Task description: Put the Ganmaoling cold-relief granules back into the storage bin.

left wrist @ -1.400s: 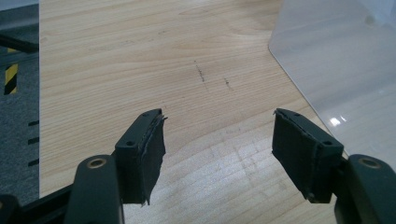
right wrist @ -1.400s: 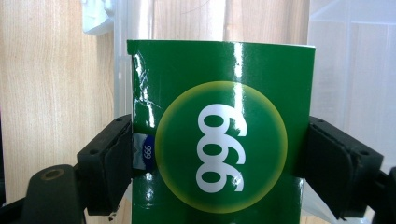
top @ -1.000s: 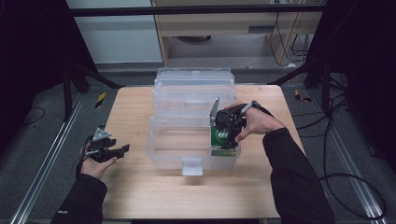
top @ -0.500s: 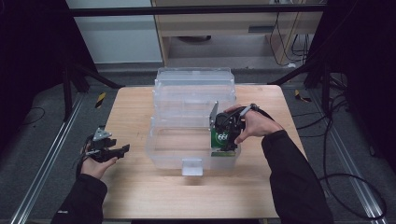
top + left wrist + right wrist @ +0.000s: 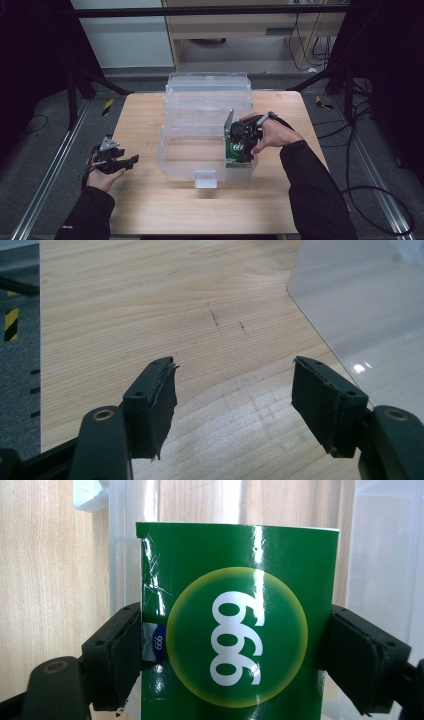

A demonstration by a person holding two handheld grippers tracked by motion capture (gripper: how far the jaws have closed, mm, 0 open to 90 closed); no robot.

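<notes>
The right gripper point(image 5: 232, 655) clamps a green box point(image 5: 235, 620) between its two black pads point(image 5: 122, 655), one pressed on each side wall. The box face carries a yellow-ringed green disc with white "999", and a small blue patch by one pad repeats "999". In the high view the green box sits at the near right corner of the clear plastic bin point(image 5: 200, 125). The left gripper point(image 5: 232, 390), well left of the bin, has its jaws spread over bare wooden table point(image 5: 150, 300), grasping nothing.
</notes>
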